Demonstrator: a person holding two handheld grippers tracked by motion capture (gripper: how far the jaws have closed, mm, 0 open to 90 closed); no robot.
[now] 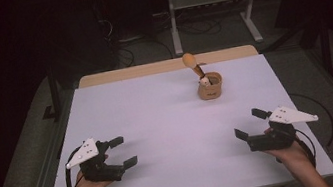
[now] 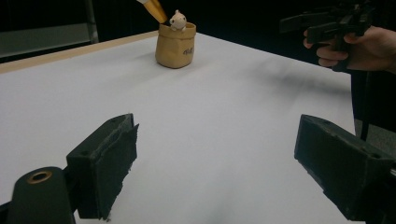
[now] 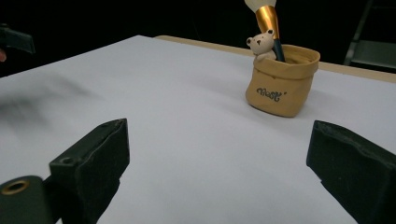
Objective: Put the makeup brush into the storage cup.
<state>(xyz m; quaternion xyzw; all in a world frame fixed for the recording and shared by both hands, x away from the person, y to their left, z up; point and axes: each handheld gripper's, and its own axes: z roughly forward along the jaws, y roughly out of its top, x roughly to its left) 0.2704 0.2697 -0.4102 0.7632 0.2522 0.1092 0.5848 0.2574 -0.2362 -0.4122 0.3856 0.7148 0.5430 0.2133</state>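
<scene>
A small tan pot [image 1: 210, 87] shaped like a rolled-down sack stands near the far edge of the white surface [image 1: 171, 138], right of the middle. A little bear figure [image 3: 262, 44] perches at its rim, and a brush [image 1: 194, 65] leans out of it, gold ferrule just above the rim, pale rounded head up and tilted toward the far left.

Both tools wait near the near edge, well apart from the pot. The left tool [image 1: 122, 152] sits by the near left corner with its jaws spread and nothing between them; the right tool [image 1: 252, 123] sits by the near right corner, equally spread and empty.

The pot looks like glazed ceramic or resin: stiff, probably smooth enough to slip, and likely to chip if knocked over. The brush looks light and slender, loose in the pot. It seems best taken at the ferrule or the handle just above the rim, not at the soft head. Lifting it along its lean should keep the pot from tipping; the other tool could steady the pot's wall.
</scene>
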